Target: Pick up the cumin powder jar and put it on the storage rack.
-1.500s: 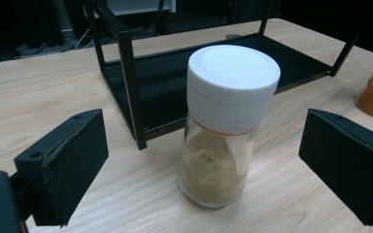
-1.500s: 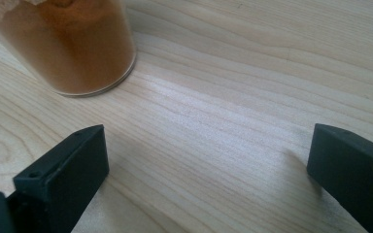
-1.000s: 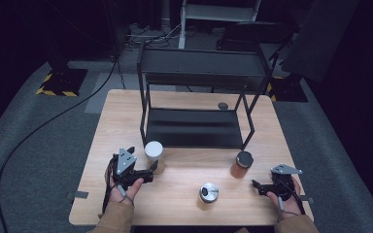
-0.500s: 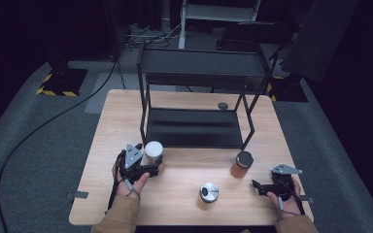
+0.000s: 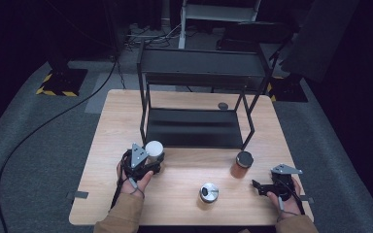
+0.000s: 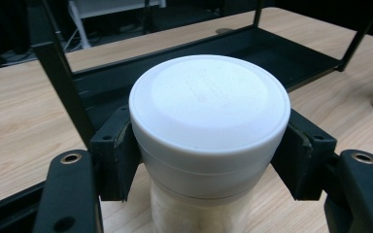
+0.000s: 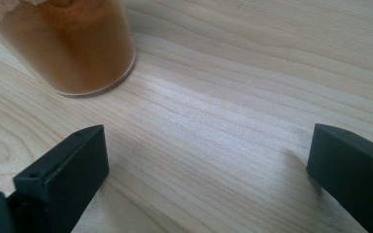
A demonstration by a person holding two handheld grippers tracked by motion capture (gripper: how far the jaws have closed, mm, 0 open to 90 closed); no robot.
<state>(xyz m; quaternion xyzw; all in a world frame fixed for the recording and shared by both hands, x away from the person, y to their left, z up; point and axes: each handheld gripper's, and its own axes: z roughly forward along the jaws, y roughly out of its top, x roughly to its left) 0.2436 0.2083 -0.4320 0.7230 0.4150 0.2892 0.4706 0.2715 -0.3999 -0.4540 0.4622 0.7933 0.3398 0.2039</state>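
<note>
A jar with a white lid point(image 5: 154, 147) point(image 6: 209, 102) stands upright on the wooden table point(image 5: 184, 204), just in front of the black rack's left leg. My left gripper point(image 5: 151, 162) point(image 6: 209, 160) has just been closing and is now shut on it, both pads pressed against the sides of the lid. Near the table's front right corner, my right gripper point(image 5: 258, 187) point(image 7: 209, 165) is open and points left, with only bare wood between its jaws. An orange-filled jar with a dark lid point(image 5: 242, 165) point(image 7: 68, 43) stands a short way beyond it.
A black two-shelf metal rack point(image 5: 194, 137) takes up the middle and back of the table. A silver-lidded jar point(image 5: 208, 192) stands at the front centre. A small dark round object point(image 5: 223, 106) lies behind the rack. The floor around is dark, with a cable at left.
My left gripper moved forward and right up to the white-lidded jar and shut its jaws on the lid. The right gripper kept still.
</note>
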